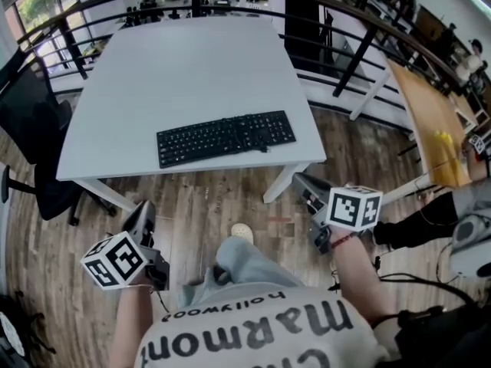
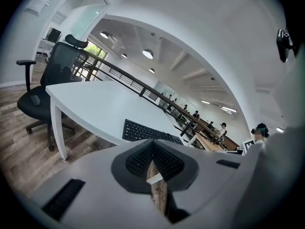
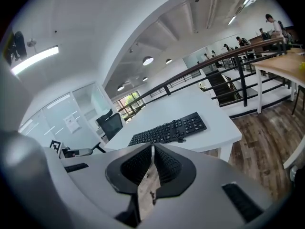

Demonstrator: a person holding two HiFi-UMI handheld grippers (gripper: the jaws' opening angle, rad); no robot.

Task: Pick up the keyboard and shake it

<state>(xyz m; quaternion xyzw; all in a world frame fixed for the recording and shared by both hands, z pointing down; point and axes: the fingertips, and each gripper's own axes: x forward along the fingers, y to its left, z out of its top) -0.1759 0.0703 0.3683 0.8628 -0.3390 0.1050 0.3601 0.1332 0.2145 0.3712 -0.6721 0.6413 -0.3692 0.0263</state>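
We hold the left gripper [image 1: 143, 211] low in front of our left knee. Its two jaws are pressed fully together with nothing between them. Through the thin slit where the pads meet, only the wooden floor [image 1: 207, 198] shows. The right gripper [image 1: 304, 182] is on the other side of our body at about the same distance out. Its jaws are all but touching, with only a hairline gap, and it has hold of nothing either.

The keyboard [image 1: 226, 138] lies flat on the white table [image 1: 184, 67], ahead of both grippers and well apart from either. It sits close to the table edge nearest us. It is ahead and to the right of the left gripper, and ahead and to the left of the right gripper, so it falls roughly between the lines along which the two point. In the left gripper view it appears just over the closed jaw tips, past the table's near edge. In the right gripper view it also shows directly beyond the tips, with its number-pad end to the right.

One table leg [image 1: 280, 184] comes down to the floor just left of the right gripper's tips. A black office chair [image 1: 34, 129] stands beside the table, far to the left of the left gripper. A dark railing [image 1: 368, 37] runs beyond the table, and a wooden desk [image 1: 430, 113] stands off to the right of the right gripper.
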